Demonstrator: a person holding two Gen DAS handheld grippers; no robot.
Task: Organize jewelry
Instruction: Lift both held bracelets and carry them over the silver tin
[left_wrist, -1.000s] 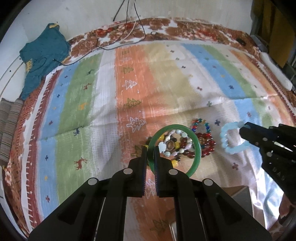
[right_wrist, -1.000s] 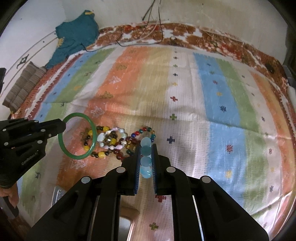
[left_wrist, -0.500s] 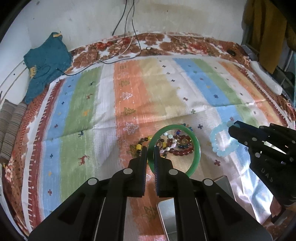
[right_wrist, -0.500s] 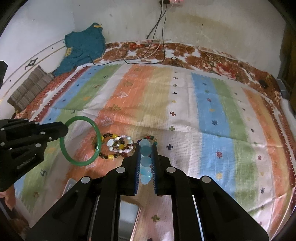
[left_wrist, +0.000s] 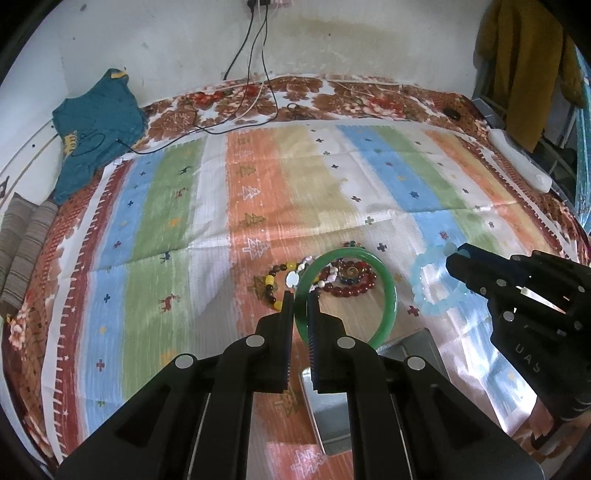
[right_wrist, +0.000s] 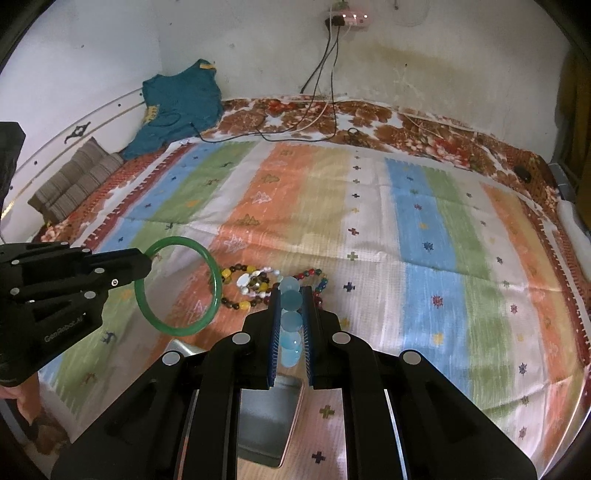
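My left gripper (left_wrist: 301, 299) is shut on a green bangle (left_wrist: 386, 288) and holds it above the striped cloth; it shows in the right wrist view too (right_wrist: 146, 260), with the bangle (right_wrist: 216, 284). My right gripper (right_wrist: 291, 295) is shut on a pale blue bead bracelet (right_wrist: 290, 321), seen as a ring (left_wrist: 421, 291) at its tips (left_wrist: 456, 256) in the left wrist view. Several bead bracelets (left_wrist: 347, 280) lie in a pile on the cloth (right_wrist: 251, 284). A grey metal box (left_wrist: 332, 417) sits open below both grippers (right_wrist: 266, 410).
The striped cloth (left_wrist: 258, 184) covers a bed with a floral border. A teal garment (left_wrist: 92, 125) and striped cushions (left_wrist: 22, 240) lie at the far left. Cables (left_wrist: 243, 107) run down from a wall socket. A white object (left_wrist: 517, 162) lies at the right edge.
Both grippers have lifted and drawn back from the bead pile with their bracelets. The grey box has come into view beneath them.
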